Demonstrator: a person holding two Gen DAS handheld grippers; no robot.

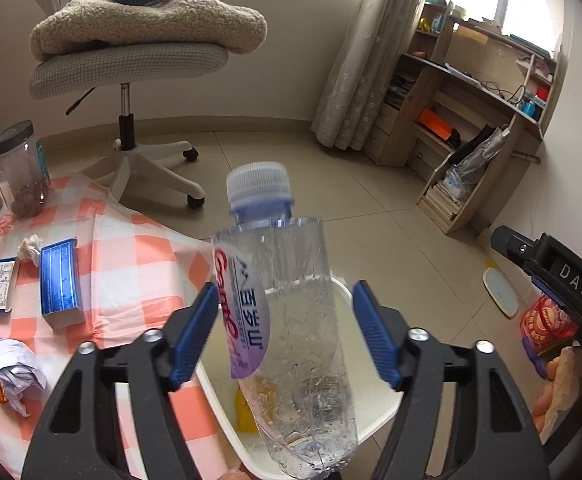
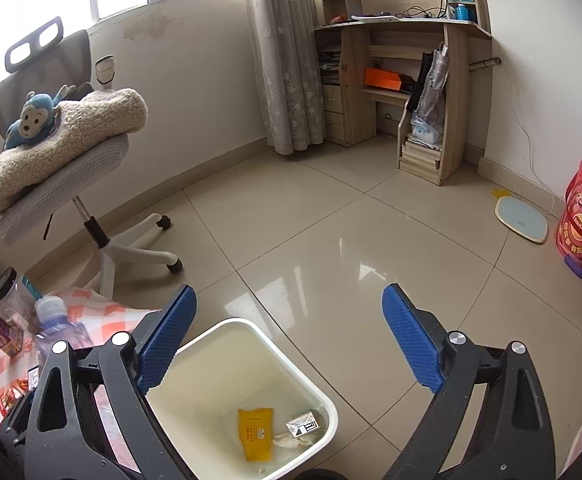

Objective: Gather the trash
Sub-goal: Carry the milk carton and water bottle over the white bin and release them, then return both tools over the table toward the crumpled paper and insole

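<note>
Left gripper (image 1: 285, 332) is spread apart, its blue pads (image 1: 193, 336) clear of the plastic bottle (image 1: 291, 320) that sits between them, cap up, directly over the white bin (image 2: 247, 396); the bottle looks released (no pad contact visible). Right gripper (image 2: 289, 340) is wide apart too, nothing between its fingers, above the same bin. Inside the bin: a yellow packet (image 2: 255, 434), a small carton (image 2: 302, 424), a crumpled bit. The bin stands on the tiled floor just beside the checkered tablecloth (image 1: 131, 264), where a blue box (image 1: 59, 282) and crumpled paper (image 1: 15, 372) lie.
</note>
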